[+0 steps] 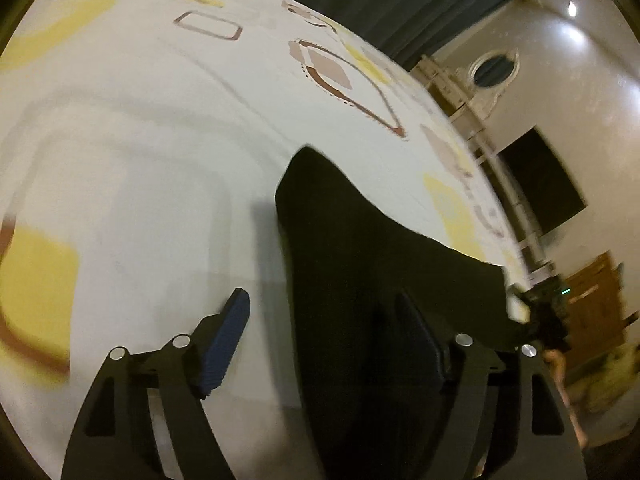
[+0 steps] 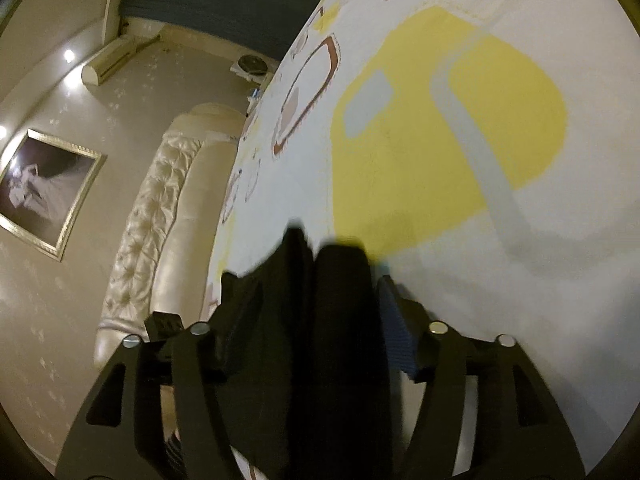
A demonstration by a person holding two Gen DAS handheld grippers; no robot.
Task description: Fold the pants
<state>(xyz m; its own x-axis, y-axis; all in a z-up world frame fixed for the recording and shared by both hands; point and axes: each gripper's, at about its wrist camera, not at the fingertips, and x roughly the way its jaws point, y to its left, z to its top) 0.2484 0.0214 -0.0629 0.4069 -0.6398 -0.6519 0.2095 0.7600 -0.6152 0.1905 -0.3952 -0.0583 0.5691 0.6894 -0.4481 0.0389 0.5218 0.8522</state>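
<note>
The black pants (image 1: 360, 264) lie on a bed sheet (image 1: 140, 140) that is white with yellow and brown shapes. In the left wrist view my left gripper (image 1: 326, 320) is open, its jaws wide apart, with the pants' edge passing between the blue-padded fingers (image 1: 228, 332) and covering the right one. The other gripper shows at the pants' far right edge (image 1: 548, 320). In the right wrist view my right gripper (image 2: 316, 308) is open around bunched black pants (image 2: 320, 320) that fill the gap between its fingers (image 2: 396, 332), above the sheet (image 2: 440, 140).
The bed edge runs past a cream tufted headboard (image 2: 160, 220) and a framed picture (image 2: 40, 192) on the wall. A dark curtain (image 1: 400, 4), a white ladder-like rail (image 1: 500, 172) and a wooden cabinet (image 1: 596, 300) stand beyond the bed.
</note>
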